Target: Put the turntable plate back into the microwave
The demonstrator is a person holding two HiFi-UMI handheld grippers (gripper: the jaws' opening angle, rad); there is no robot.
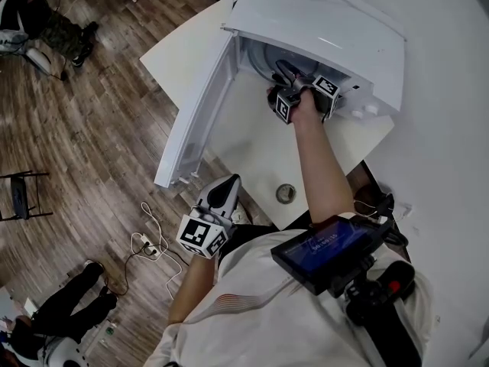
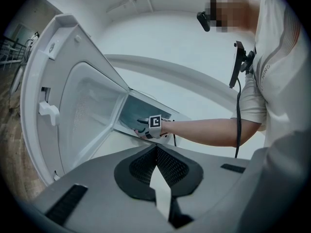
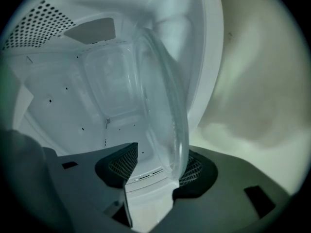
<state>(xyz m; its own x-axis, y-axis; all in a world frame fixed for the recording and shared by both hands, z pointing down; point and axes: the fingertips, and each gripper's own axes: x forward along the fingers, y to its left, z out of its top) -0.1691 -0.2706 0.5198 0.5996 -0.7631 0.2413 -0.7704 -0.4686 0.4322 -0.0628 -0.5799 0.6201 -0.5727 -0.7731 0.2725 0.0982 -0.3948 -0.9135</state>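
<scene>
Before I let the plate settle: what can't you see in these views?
Right gripper view: plate lower rim, lost against the jaw; seating unclear.
Head view: plate and cavity floor, hidden under the microwave top and right hand.
Left gripper view: cavity too small, partly behind that hand.

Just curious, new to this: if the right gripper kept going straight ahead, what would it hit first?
The glass turntable plate, standing on edge between the right gripper's open jaws; it would slide further along that. Beyond it, probably the microwave's inner wall, though depth is unclear.
</scene>
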